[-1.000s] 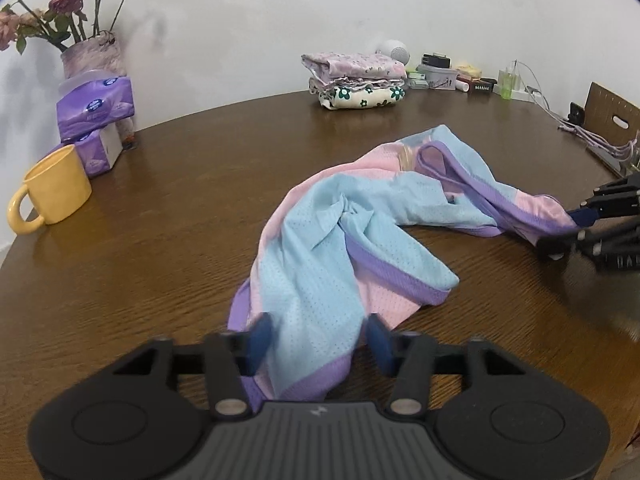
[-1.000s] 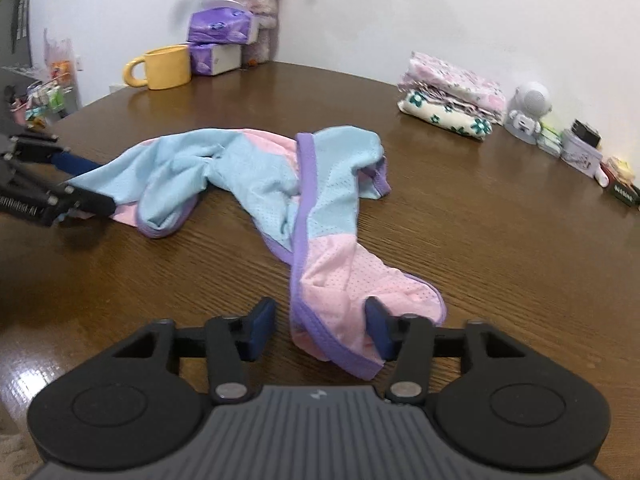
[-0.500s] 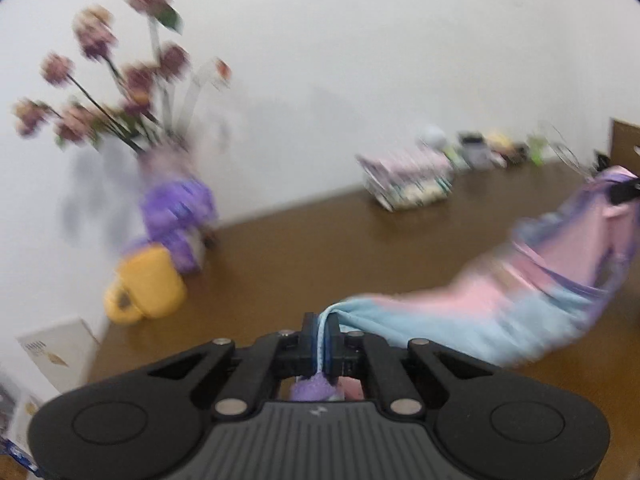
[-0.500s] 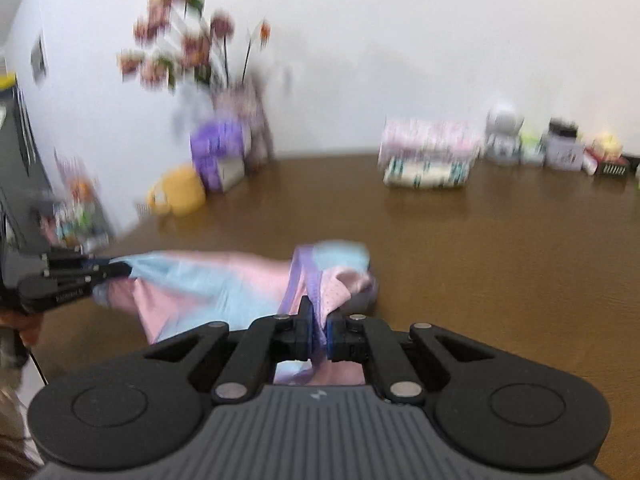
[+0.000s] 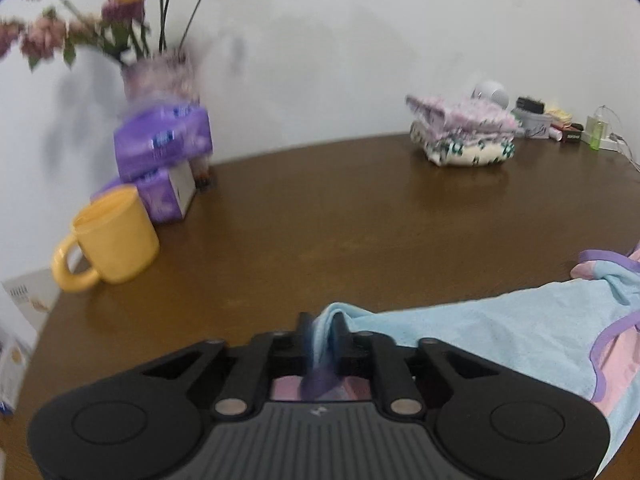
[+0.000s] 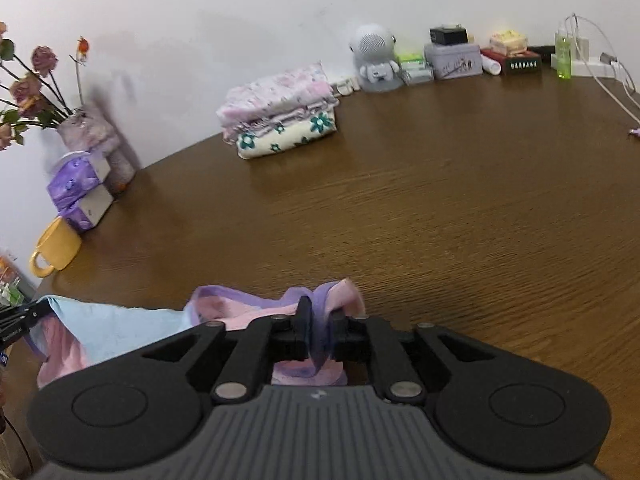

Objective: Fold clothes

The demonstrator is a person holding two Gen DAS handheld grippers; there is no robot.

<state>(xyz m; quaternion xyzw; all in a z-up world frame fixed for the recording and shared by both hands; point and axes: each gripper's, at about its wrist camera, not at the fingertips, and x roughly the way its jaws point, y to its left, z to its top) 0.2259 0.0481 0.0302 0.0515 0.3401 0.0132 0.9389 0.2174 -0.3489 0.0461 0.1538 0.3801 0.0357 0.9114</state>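
Both our grippers, left [image 5: 323,334] and right [image 6: 320,326], have lifted and spread the garment [image 5: 500,336] and, jaws easing apart around its edges, release it flat for folding.

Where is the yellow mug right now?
The yellow plastic mug stands on the brown wooden table at the left in both wrist views, right beside the purple tissue packs, below the vase of dried pink flowers.

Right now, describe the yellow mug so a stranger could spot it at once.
Look along the brown wooden table to its far left edge, where a vase of dried flowers stands against the white wall. In front of it sit purple tissue packs; the yellow mug stands beside them, the only plain yellow thing there, handle turned outward.
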